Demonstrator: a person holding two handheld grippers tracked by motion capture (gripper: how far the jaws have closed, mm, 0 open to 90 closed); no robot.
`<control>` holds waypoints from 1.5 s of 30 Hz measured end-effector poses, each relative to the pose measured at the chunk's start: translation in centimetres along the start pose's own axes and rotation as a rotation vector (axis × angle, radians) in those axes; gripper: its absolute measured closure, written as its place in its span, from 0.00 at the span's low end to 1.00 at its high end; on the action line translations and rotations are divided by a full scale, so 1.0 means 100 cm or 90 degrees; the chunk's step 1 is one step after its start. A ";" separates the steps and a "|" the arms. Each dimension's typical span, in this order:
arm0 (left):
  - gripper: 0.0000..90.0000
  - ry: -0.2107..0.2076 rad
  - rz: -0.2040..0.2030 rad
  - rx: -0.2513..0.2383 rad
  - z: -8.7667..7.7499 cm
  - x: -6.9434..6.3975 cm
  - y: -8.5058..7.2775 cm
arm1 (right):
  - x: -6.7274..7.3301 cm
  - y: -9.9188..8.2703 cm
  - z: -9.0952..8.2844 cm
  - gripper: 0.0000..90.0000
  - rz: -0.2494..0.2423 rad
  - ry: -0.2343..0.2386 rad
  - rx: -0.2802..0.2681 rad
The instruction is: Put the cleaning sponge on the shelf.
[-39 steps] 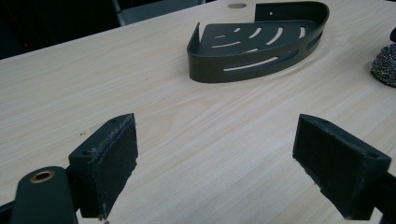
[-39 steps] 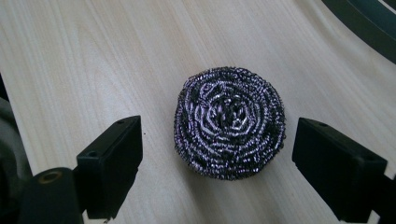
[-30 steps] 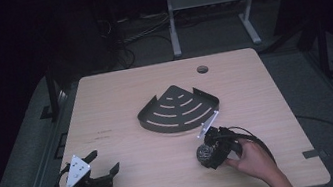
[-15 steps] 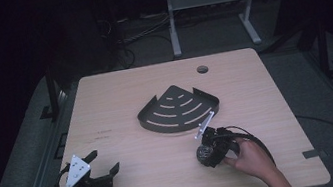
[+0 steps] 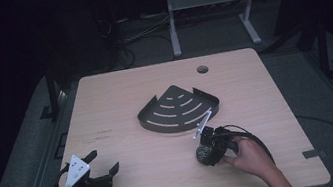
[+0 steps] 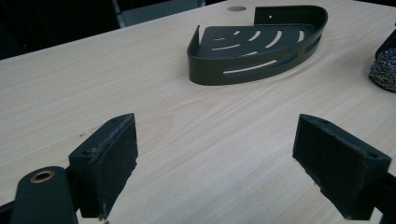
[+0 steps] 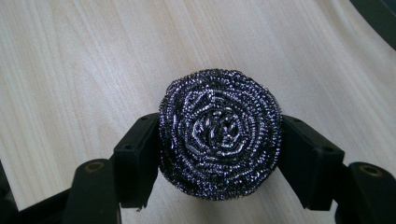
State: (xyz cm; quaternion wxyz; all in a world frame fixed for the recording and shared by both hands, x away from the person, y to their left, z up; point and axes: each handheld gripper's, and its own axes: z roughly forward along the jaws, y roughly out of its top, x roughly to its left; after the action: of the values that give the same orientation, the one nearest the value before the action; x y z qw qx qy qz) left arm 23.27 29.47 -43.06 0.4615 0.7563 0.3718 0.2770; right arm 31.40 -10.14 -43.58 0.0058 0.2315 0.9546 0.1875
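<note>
We have the right tongs freshly closed and pinching the steel scourer on the table beside the corner rack, left tongs spread idle; next, we judge, lift it into the rack.

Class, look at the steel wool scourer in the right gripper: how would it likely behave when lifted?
The scourer is coiled wire, so probably springy and light. The right gripper has just been closing on it; the rough coils should resist slipping. Its round shape might roll if dropped.

No legible text, label, brand, number or sign can be made out; a faint dark mark on the bench, toward nine o'clock, cannot be read.
</note>
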 end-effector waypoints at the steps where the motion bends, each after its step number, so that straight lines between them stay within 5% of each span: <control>1: 0.15 -0.001 0.001 0.001 0.000 0.000 0.000 | 0.000 0.000 -0.001 0.38 -0.001 0.003 -0.004; 27: 0.15 -0.002 0.000 0.001 0.001 -0.001 0.000 | -0.010 0.031 -0.041 0.38 -0.015 0.008 -0.040; 45: 0.15 -0.004 0.013 0.006 0.002 -0.003 0.001 | -0.044 0.083 -0.054 0.38 -0.020 0.008 -0.030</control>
State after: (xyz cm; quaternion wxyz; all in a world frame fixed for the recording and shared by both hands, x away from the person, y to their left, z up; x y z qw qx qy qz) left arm 23.29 29.07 -43.06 0.4563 0.7629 0.3643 0.2776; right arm 38.48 -7.22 -35.88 0.0081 0.2154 0.9533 0.2116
